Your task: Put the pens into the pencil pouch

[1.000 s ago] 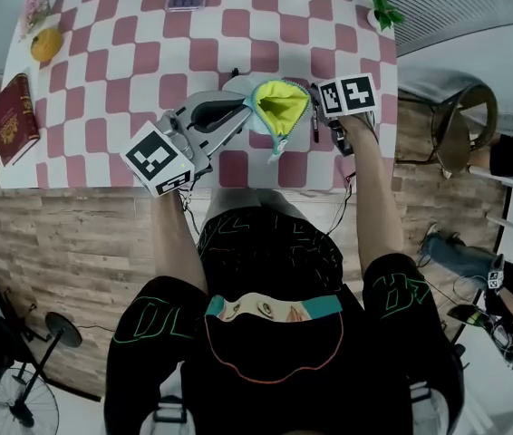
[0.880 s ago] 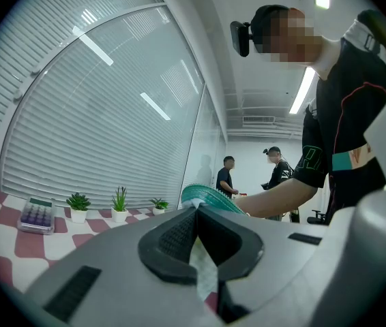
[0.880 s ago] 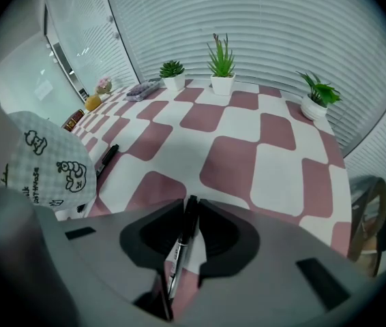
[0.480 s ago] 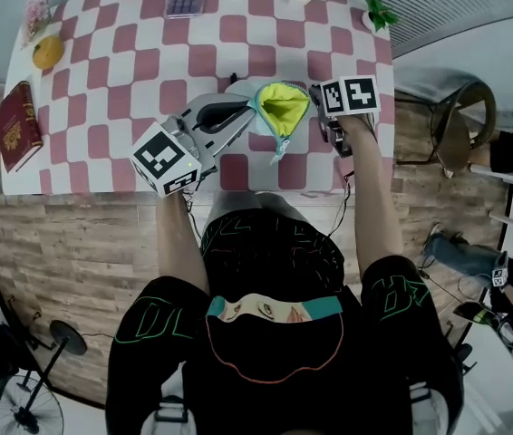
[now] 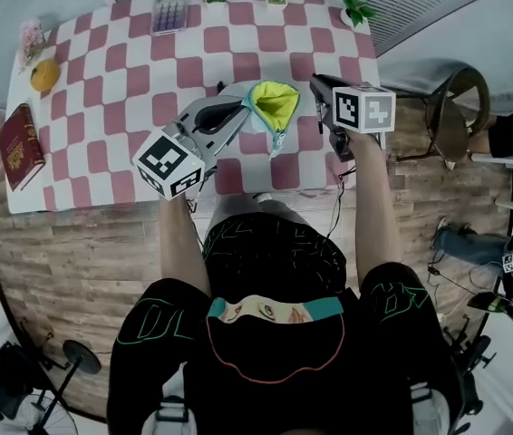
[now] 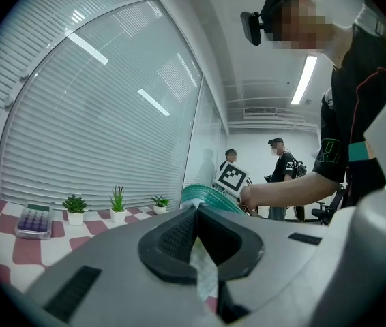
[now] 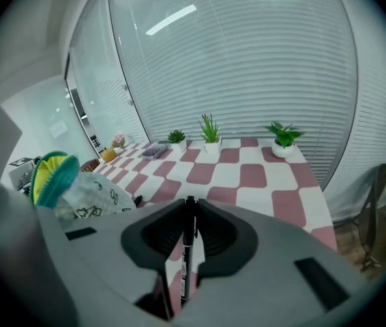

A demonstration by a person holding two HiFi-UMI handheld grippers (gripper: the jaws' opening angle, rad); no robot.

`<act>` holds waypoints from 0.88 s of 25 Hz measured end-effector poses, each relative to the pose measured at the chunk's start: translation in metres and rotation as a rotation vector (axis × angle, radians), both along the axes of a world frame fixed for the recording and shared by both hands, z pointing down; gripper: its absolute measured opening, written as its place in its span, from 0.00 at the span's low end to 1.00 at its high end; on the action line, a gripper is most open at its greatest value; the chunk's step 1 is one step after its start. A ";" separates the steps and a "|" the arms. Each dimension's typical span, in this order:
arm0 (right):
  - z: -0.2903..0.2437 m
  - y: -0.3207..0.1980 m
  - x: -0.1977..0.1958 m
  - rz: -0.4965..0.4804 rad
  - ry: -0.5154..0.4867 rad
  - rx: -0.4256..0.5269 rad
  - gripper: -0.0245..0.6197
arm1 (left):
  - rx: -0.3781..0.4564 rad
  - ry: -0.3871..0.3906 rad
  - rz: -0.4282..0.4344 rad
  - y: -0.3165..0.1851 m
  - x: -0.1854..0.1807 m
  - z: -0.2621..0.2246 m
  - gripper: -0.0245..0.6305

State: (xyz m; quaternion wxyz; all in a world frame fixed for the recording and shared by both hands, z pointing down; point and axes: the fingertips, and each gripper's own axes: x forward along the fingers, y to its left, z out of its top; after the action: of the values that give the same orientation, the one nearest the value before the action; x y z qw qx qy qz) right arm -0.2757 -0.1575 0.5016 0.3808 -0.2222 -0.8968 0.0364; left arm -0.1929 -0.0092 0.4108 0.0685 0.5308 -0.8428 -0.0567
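pen (image 7: 185,271) lifted, right gripper (image 7: 189,210) jaws just closed

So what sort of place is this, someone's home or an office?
Probably an office or lab room rather than a home: a glass wall with white blinds, long ceiling strip lights, and other people standing further back. The checked-cloth table looks like a staged work spot.

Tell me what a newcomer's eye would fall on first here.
The pencil pouch stands out first, its bright yellow lining gaping open at the near edge of the pink-and-white checked table. The left gripper is shut on its edge. Just right of it, the right gripper, whose jaws have just been closing, pinches a black pen.
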 end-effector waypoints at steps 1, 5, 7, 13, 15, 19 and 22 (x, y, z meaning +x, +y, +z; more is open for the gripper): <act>-0.009 -0.002 0.001 0.005 -0.032 -0.014 0.14 | -0.004 -0.002 -0.002 -0.002 0.000 0.000 0.04; -0.044 -0.010 0.005 0.036 -0.154 -0.093 0.14 | -0.022 -0.009 -0.008 -0.007 -0.002 -0.002 0.04; -0.061 -0.015 0.010 0.048 -0.212 -0.125 0.14 | -0.029 -0.011 -0.013 -0.010 -0.002 -0.003 0.04; -0.108 -0.025 0.024 0.077 -0.374 -0.222 0.14 | -0.047 -0.010 -0.026 -0.020 -0.001 -0.005 0.04; -0.123 -0.026 0.030 0.081 -0.427 -0.256 0.14 | -0.054 -0.008 -0.027 -0.023 -0.001 -0.005 0.04; -0.153 -0.023 0.041 0.080 -0.530 -0.324 0.14 | -0.066 -0.004 -0.029 -0.028 0.000 -0.004 0.04; -0.177 -0.019 0.049 0.067 -0.602 -0.364 0.14 | -0.071 -0.001 -0.031 -0.032 0.000 -0.004 0.04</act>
State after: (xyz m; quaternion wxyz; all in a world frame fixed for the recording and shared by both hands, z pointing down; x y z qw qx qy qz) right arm -0.2270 -0.1769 0.3250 0.0523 -0.2576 -0.9545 0.1411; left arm -0.1932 -0.0408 0.4067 0.0859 0.5149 -0.8525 -0.0272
